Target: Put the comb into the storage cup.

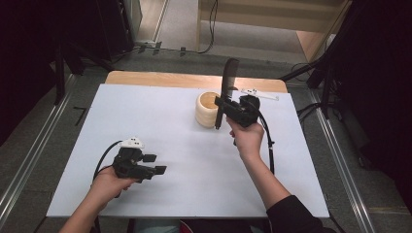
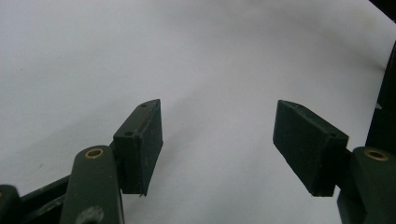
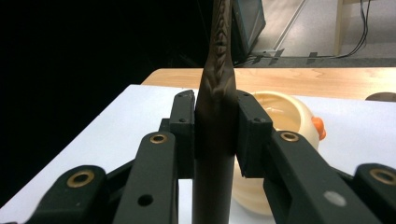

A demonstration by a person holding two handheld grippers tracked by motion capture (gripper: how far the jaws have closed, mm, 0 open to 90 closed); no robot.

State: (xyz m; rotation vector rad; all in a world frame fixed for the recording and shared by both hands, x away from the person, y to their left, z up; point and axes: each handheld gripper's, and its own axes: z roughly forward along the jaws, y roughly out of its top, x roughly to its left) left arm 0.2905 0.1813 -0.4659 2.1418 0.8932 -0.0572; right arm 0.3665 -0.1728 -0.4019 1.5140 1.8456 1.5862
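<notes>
My right gripper [image 1: 219, 104] is shut on a long dark brown utensil [image 1: 228, 77] and holds it upright, its lower end hanging beside a cream ribbed cup [image 1: 206, 109]. In the right gripper view both pads clamp the utensil [image 3: 219, 56] at its thicker middle. The cup [image 3: 285, 112] stands just behind, with a small orange thing [image 3: 318, 127] at its right side. My left gripper [image 1: 155, 164] rests low over the white board at the front left. It is open, and its jaws [image 2: 217, 140] have nothing between them.
A white board [image 1: 170, 126] covers the wooden table [image 1: 160, 79]. A small white flat part [image 1: 260, 93] lies at the back right of the board. Dark stands and cables ring the table on the floor.
</notes>
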